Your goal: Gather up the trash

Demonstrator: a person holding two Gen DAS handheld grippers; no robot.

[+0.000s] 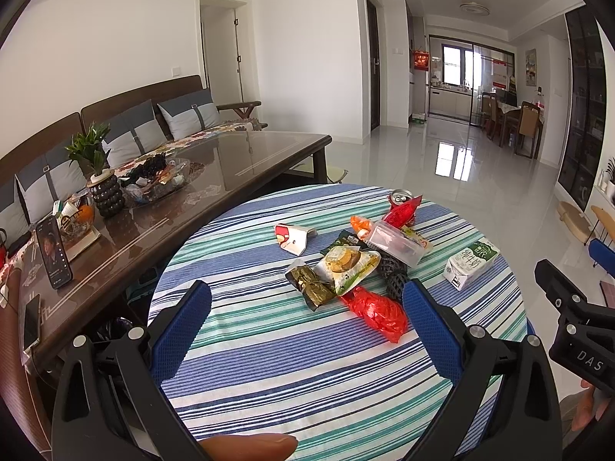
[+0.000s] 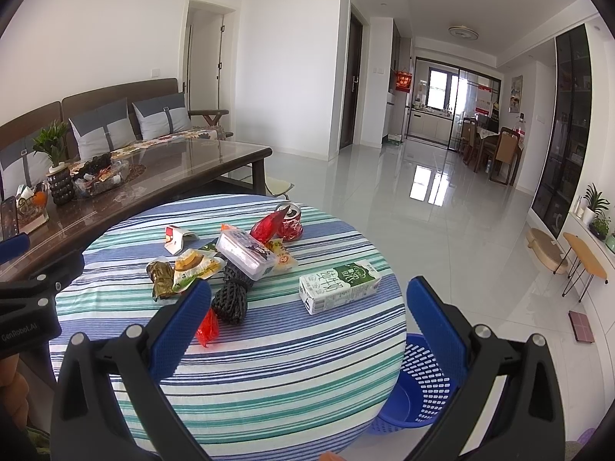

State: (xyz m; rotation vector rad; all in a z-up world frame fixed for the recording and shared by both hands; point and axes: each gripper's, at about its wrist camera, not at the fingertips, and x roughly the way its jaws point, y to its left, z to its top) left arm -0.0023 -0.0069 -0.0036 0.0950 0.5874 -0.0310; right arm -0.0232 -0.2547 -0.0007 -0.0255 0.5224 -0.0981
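Note:
Trash lies on a round table with a striped cloth (image 1: 269, 345) (image 2: 269, 353): a milk carton (image 1: 471, 263) (image 2: 340, 286), a clear plastic box (image 1: 398, 244) (image 2: 246, 255), a red can (image 1: 399, 198) (image 2: 290, 223), a red plastic bag (image 1: 378, 313) (image 2: 207, 328), black foam netting (image 1: 394, 274) (image 2: 230, 297), a green-gold wrapper (image 1: 311, 284) (image 2: 161, 274) and snack wrappers (image 1: 346, 265). My left gripper (image 1: 307, 303) is open and empty above the table's near side. My right gripper (image 2: 309, 301) is open and empty, the carton between its fingers further off.
A blue mesh basket (image 2: 419, 384) stands on the floor right of the table. A glass-topped coffee table (image 1: 192, 188) with a plant, bowl and phones, and a sofa (image 1: 127, 130), lie to the left. Shiny tiled floor runs ahead to a dining area.

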